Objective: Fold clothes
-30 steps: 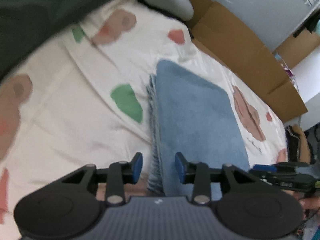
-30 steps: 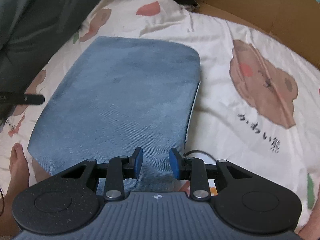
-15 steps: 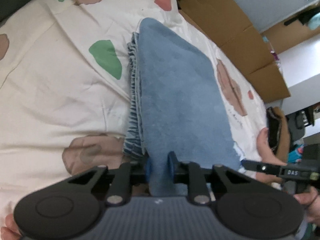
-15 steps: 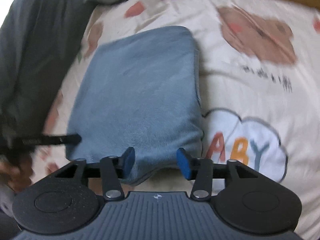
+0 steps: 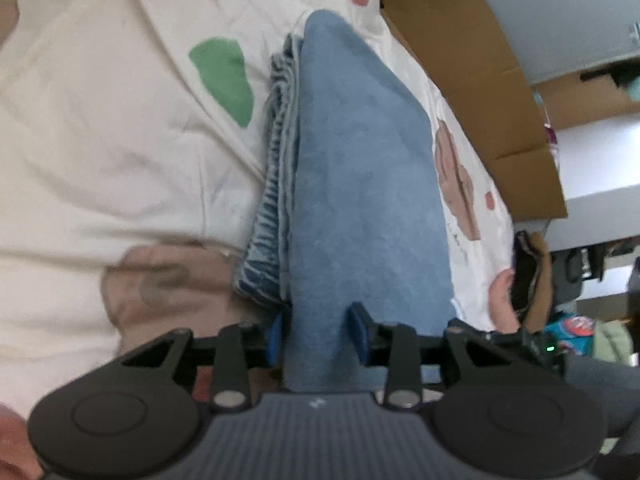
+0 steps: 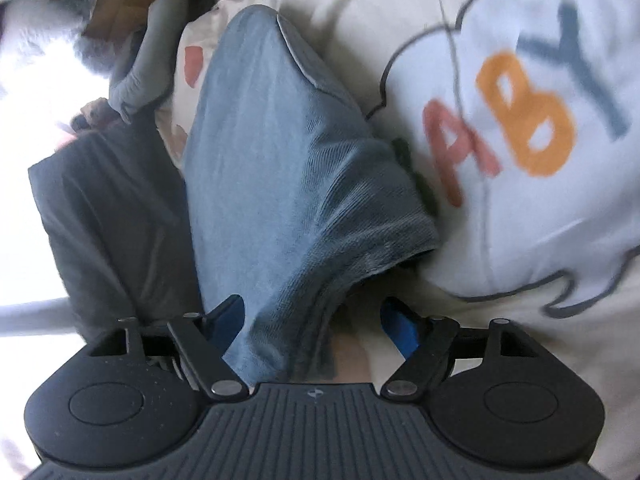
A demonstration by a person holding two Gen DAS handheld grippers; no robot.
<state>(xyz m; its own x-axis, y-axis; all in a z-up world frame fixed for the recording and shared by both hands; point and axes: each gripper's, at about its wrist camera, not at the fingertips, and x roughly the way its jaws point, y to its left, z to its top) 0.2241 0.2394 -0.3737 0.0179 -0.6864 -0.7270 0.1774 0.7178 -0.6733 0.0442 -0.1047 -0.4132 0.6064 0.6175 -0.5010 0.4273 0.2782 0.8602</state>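
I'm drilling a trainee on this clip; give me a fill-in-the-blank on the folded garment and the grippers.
1. The left gripper grips the folded ____ garment.
2. The right gripper stands ____ around it.
3. The bedsheet shows the letters ____.

Missing: blue; open; ABY

We see the folded garment (image 5: 360, 184) in soft blue, its edge layers in darker striped blue. The bedsheet (image 5: 100, 120) is cream — with green, pink and brown patches, and orange, red and grey letters (image 6: 520, 120).
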